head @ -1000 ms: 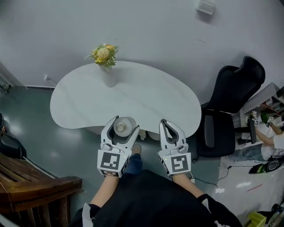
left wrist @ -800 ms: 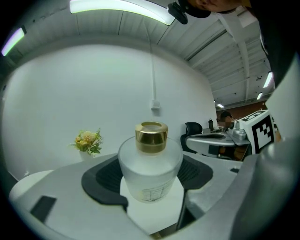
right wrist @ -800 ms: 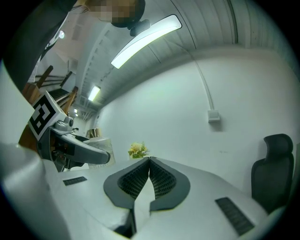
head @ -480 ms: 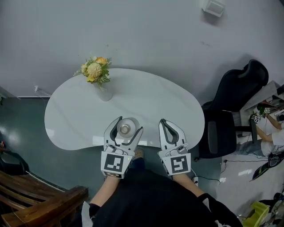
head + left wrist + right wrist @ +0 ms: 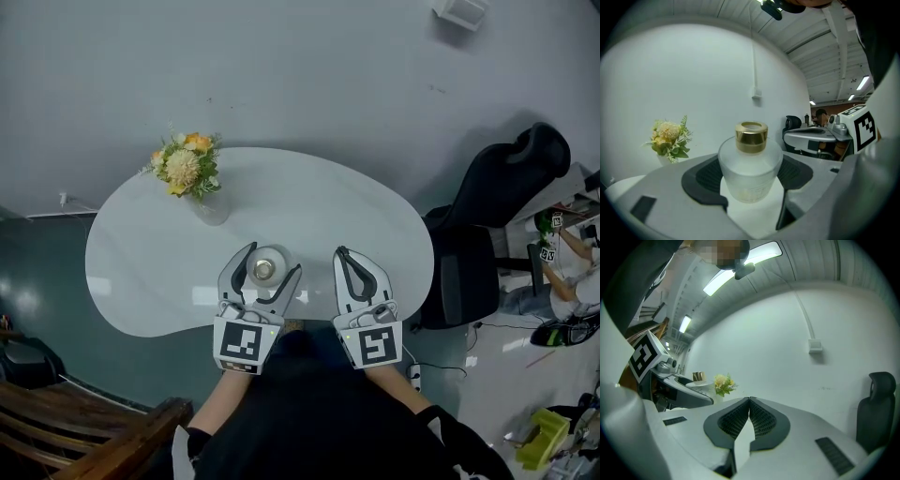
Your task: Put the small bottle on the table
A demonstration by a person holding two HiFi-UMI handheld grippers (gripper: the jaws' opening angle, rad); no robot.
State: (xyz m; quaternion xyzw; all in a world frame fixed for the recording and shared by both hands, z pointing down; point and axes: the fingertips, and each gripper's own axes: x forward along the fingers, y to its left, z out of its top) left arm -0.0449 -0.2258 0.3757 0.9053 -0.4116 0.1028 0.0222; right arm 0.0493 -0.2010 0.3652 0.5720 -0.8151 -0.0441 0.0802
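The left gripper (image 5: 273, 259) has its jaws spread wide and clamped on the small bottle (image 5: 750, 166), a squat, round bottle of frosted glass with a gold collar at its open neck. The dark ribbed pads (image 5: 703, 175) press against both sides of its body, and it stands upright between them. From the head view, the bottle sits over the near edge of the white, kidney-shaped tabletop (image 5: 328, 202). The left gripper view shows a white surface under it, though no view tells whether its base touches. The right gripper (image 5: 749, 401) is held just beside the left one, also over the near edge, with its jaws closed together. Their pads meet at the tips and nothing is between them. At the far left of the tabletop, well apart from the bottle, stands a pale vase of yellow and cream flowers (image 5: 188, 167). A black office chair (image 5: 495, 211) stands past the right end of the tabletop, and a dark wooden bench (image 5: 89, 439) shows at the lower left. A small white box (image 5: 462, 10) is mounted high on the pale wall behind.
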